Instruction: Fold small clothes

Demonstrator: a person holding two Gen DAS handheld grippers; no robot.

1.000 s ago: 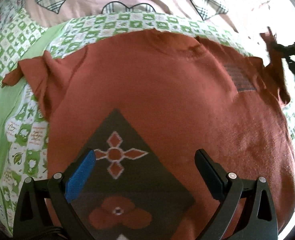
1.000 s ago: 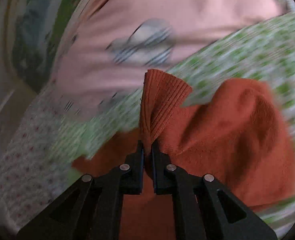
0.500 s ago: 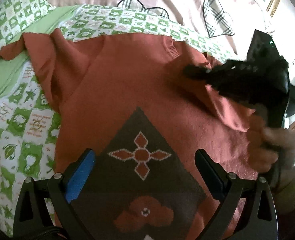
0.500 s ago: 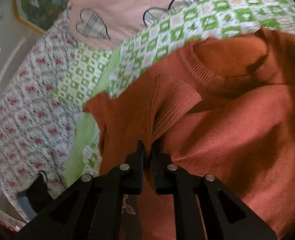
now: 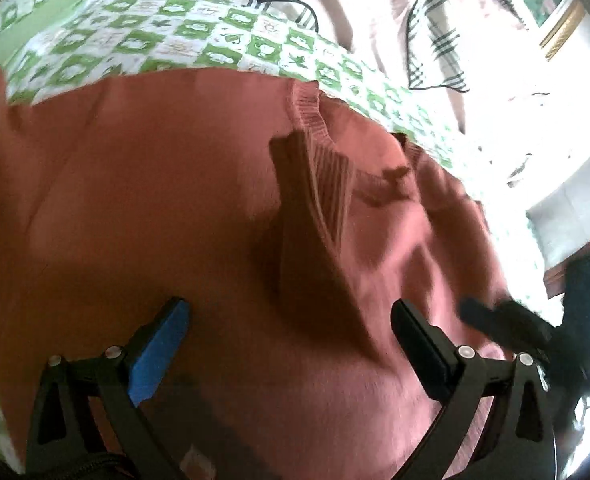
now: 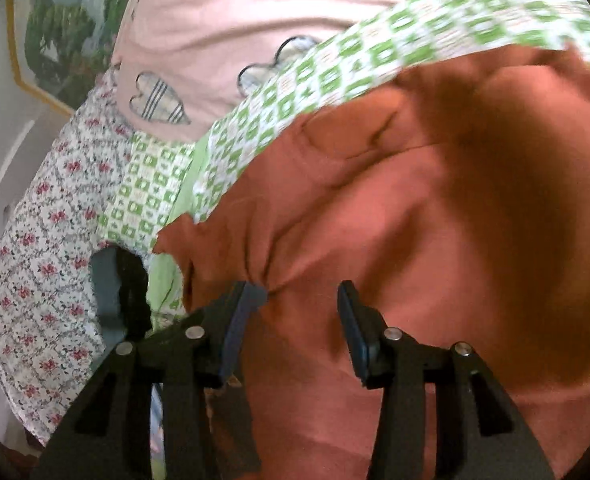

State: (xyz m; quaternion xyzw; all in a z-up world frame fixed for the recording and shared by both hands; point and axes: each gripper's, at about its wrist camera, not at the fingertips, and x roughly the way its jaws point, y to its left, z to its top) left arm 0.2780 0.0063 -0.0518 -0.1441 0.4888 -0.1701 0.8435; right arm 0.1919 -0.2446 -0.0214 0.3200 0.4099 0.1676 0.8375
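A rust-red sweater (image 5: 155, 208) lies spread on the bed and fills both views. One sleeve is folded in over the body, its ribbed cuff (image 5: 329, 168) resting below the collar (image 5: 309, 110). My left gripper (image 5: 291, 320) hovers open just above the sweater's body with nothing between its fingers. In the left wrist view my right gripper (image 5: 507, 328) shows as a blurred black shape at the right edge of the sweater. In the right wrist view that right gripper (image 6: 297, 300) has its jaws opening over the sweater (image 6: 415, 240). The cloth lies loose under them, puckered at the left fingertip (image 6: 251, 296).
A green-and-white checked quilt (image 5: 199, 40) lies under the sweater, with a pink sheet with plaid hearts (image 6: 255, 12) behind it. A floral cloth (image 6: 43, 240) lies to the left. A dark shape (image 6: 129, 292) sits at the quilt's left edge. A framed picture (image 6: 59, 28) hangs on the wall.
My right gripper carried the sleeve cuff across onto the sweater's body and opened, leaving it there. My left gripper moved up toward the collar; the dark diamond pattern has left its view.
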